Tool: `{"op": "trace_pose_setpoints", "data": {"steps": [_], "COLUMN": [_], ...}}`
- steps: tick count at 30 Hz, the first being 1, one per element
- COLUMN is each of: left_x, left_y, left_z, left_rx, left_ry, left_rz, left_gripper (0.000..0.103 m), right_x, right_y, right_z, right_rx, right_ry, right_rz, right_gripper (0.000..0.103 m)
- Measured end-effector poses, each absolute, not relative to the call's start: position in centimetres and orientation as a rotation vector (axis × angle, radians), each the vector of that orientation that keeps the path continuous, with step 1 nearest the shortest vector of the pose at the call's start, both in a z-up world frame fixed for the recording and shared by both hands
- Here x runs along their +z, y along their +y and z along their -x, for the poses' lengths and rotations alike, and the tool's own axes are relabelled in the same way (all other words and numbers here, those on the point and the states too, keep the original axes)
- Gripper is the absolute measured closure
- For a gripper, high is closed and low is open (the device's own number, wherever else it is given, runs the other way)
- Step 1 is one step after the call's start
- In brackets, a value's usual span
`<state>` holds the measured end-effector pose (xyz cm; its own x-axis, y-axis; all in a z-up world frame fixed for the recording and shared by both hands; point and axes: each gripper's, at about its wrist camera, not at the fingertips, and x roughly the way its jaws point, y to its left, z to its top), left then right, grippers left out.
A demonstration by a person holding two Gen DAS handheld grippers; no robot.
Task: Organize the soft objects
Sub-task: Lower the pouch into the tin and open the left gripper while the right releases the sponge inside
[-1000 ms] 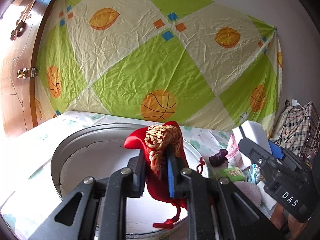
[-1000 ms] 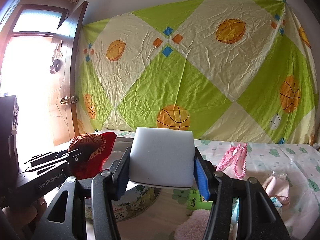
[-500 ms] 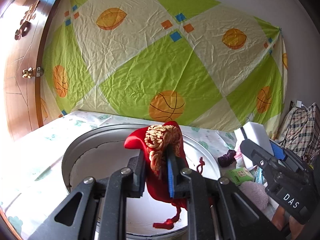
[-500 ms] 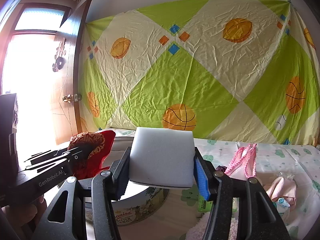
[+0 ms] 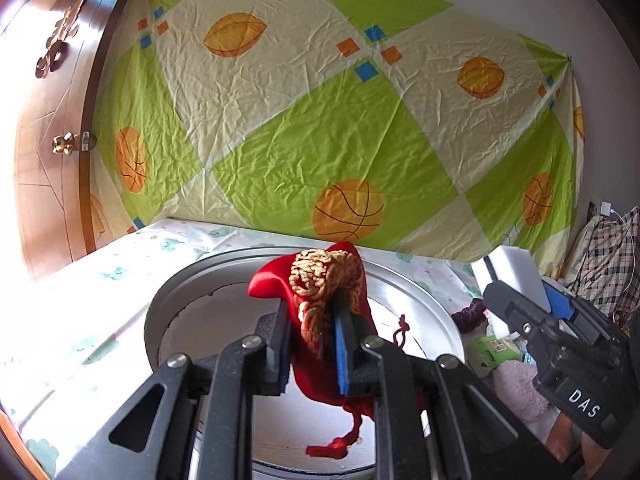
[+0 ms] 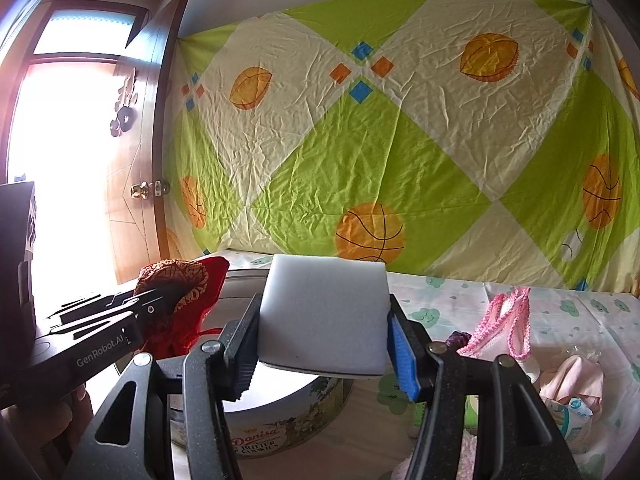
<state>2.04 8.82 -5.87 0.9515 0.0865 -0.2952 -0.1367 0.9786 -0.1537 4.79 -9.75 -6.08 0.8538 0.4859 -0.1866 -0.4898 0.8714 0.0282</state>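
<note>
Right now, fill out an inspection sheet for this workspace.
Surface: patterned bedsheet, lightly printed.
Job's things: red drawstring pouch held over the round cookie tin; white foam block held above the tin's rim.
Clutter: pink crochet piece, purple item, green packet, fluffy lilac thing, pale pink cloth.
Grippers: left gripper shut on the pouch; right gripper shut on the foam block.
Cables: white charger lead at the wall.
Surroundings: basketball-print sheet on the wall, wooden door.

Patterned sheet (image 6: 400, 140) on wall, open wooden door (image 6: 148, 152)
</note>
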Motion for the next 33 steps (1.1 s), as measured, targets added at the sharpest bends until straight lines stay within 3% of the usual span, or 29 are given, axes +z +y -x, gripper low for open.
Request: {"op": "trace_pose_setpoints", "data": {"steps": [15, 33], "left_x": [-5.9, -5.1], "left_y": [11.8, 16.6], "left_z": [-4.0, -10.1], "left_rx": [0.121, 0.103], "left_ry": [0.383, 0.642], "left_rz": [0.176, 0.170], "left_gripper": [0.088, 0.088], "right_x": [-5.8, -5.4], "right_y": [-7.1, -1.7], "right_z": [-5.9, -16.8], "right_rx": [0.555, 0.651], "right_ry": [0.239, 0.598], "right_rz": [0.085, 0.108], "right_gripper": [0.045, 0.044]}}
